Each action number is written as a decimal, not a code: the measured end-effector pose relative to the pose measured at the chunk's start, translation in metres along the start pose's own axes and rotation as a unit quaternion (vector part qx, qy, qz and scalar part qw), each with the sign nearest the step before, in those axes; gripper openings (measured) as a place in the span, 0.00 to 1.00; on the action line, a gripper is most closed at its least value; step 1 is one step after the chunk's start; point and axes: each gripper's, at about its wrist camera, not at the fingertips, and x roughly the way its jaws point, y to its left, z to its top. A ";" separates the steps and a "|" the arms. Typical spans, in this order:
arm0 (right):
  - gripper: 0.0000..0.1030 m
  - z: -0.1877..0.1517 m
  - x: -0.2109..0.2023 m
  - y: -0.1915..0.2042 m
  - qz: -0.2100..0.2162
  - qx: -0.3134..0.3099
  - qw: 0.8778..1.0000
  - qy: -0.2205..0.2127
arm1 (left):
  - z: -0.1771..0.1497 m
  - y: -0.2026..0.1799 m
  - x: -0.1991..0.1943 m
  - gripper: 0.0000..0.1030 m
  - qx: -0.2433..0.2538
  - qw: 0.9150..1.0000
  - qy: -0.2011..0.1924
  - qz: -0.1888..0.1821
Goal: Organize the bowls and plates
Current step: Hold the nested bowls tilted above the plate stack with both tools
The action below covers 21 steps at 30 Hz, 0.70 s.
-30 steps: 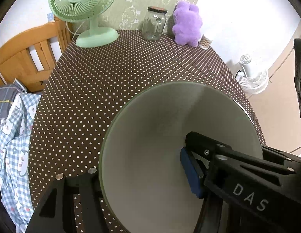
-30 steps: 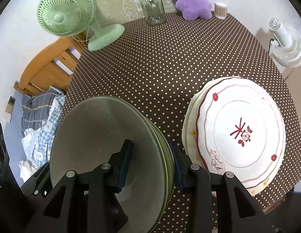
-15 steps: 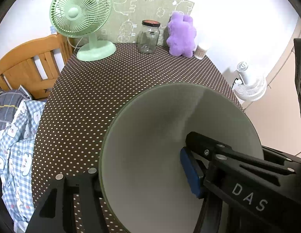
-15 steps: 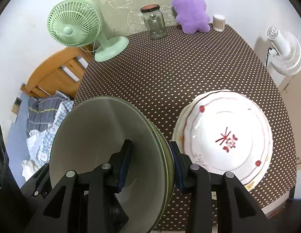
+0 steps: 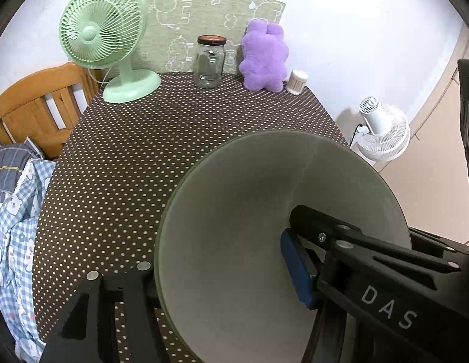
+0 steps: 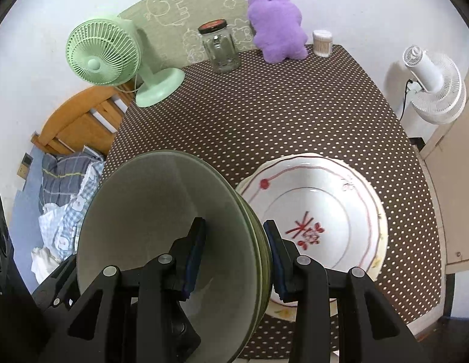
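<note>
Left wrist view: the left claw (image 5: 216, 275) gripped the near wall of a stack of green bowls (image 5: 252, 211), one blue pad inside the top bowl, the other finger outside and below the rim. The stack filled the lower right of the picture, tilted, above the brown dotted surface (image 5: 174, 139). At the far edge stood a green fan (image 5: 103, 36), a glass jar (image 5: 209, 62), a purple plush toy (image 5: 264, 57) and a small tub of cotton swabs (image 5: 297, 82). The only readable writing was "DAS" in white on the claw's finger.

Right wrist view: the right claw (image 6: 231, 254) was clamped on the opposite side of the same nested bowls, several rims showing between its blue pads. Just beside the stack, on the surface, lay a pile of white plates (image 6: 319, 220) with a red emblem in the middle; I could not read it as text.

Risk, as I judge it: the stack hung tilted between two separate claws, so any uneven pull might slide an inner bowl out or twist the rims loose. Lowering carelessly might also knock the stack against the plates.
</note>
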 end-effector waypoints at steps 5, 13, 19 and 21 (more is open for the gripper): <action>0.42 0.002 -0.002 -0.019 0.000 0.003 1.000 0.003 | 0.001 -0.016 0.008 0.60 0.002 1.000 0.006 -0.001; 0.42 0.009 0.002 -0.050 -0.004 0.011 1.000 0.015 | 0.005 -0.044 0.028 0.60 0.003 1.000 0.022 -0.004; 0.42 0.017 0.011 -0.070 -0.007 0.016 0.999 0.029 | 0.009 -0.056 0.048 0.60 -0.001 0.999 0.038 -0.004; 0.42 0.019 0.016 -0.076 -0.008 0.017 0.999 0.035 | 0.010 -0.058 0.054 0.60 -0.003 0.999 0.043 -0.003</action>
